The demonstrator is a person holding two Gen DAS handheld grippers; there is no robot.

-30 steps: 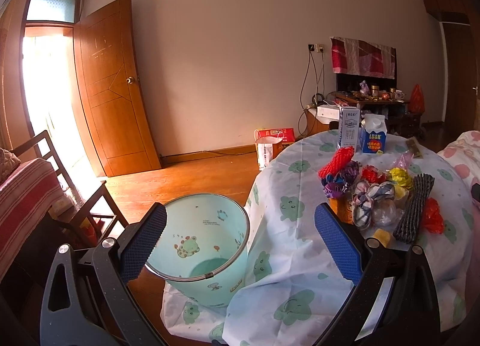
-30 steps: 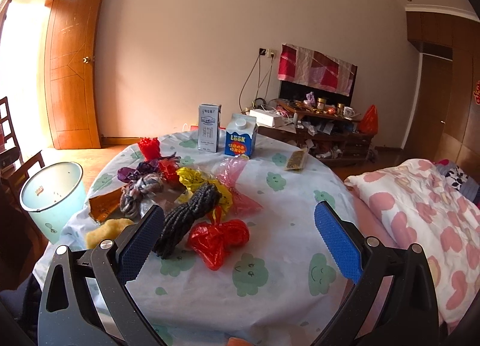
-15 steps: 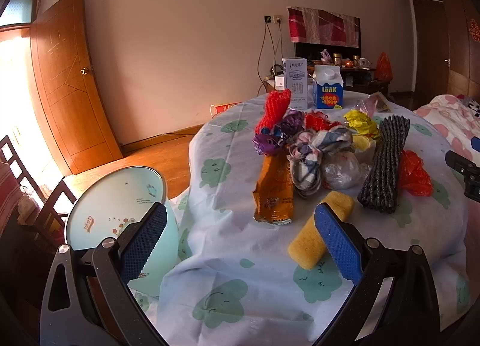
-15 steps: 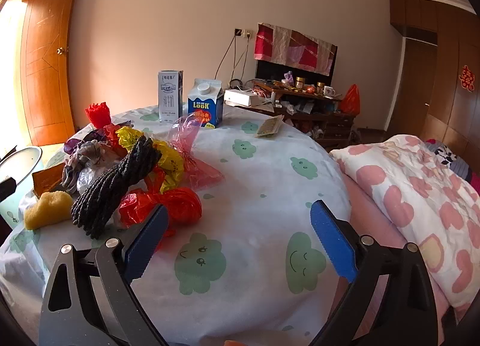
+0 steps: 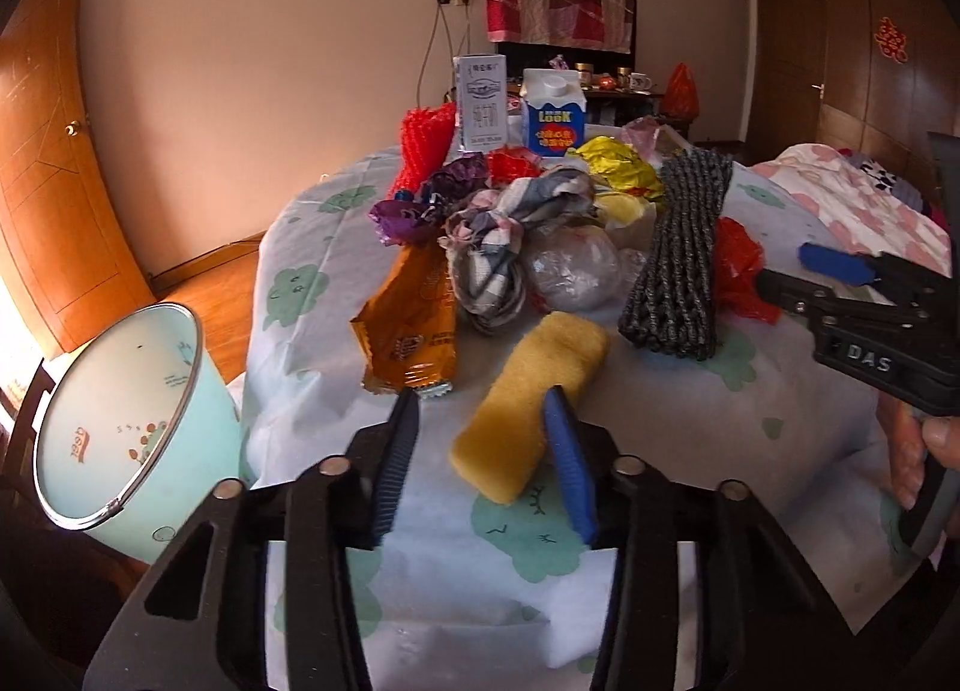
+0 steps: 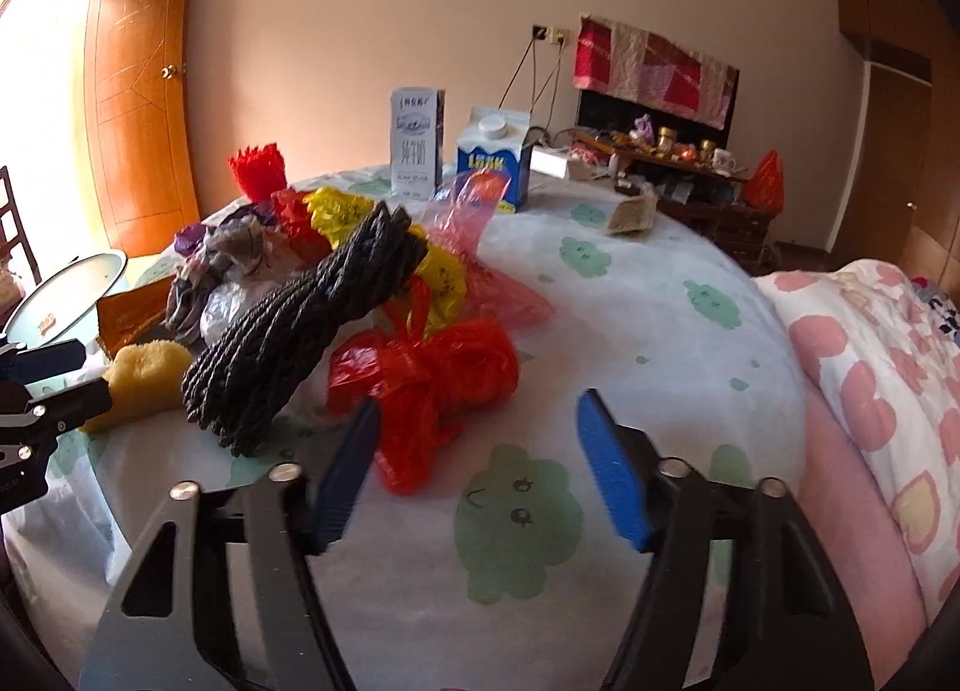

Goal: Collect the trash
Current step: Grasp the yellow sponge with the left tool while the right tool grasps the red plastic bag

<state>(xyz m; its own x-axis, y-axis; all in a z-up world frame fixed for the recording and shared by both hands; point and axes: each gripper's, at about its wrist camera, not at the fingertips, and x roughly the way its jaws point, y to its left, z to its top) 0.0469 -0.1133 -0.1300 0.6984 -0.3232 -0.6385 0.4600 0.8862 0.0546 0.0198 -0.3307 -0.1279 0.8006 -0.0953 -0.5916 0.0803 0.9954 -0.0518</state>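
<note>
- My left gripper [image 5: 483,439] is closing its jaws, nothing pinched yet; the yellow sponge [image 5: 531,391] lies just ahead, its near end between the tips.
- My right gripper [image 6: 474,451] is closing too, the red plastic bag [image 6: 432,385] just ahead, its tail reaching between the tips, not gripped.
- The black rope bundle [image 6: 312,325] lies between the sponge and that bag.
- The pale green bin [image 5: 129,421] stands left of the sponge, beside the table [image 5: 690,451].

"LOOK" on the blue milk carton [image 5: 553,115], "DAS" on the right gripper [image 5: 831,265]
</note>
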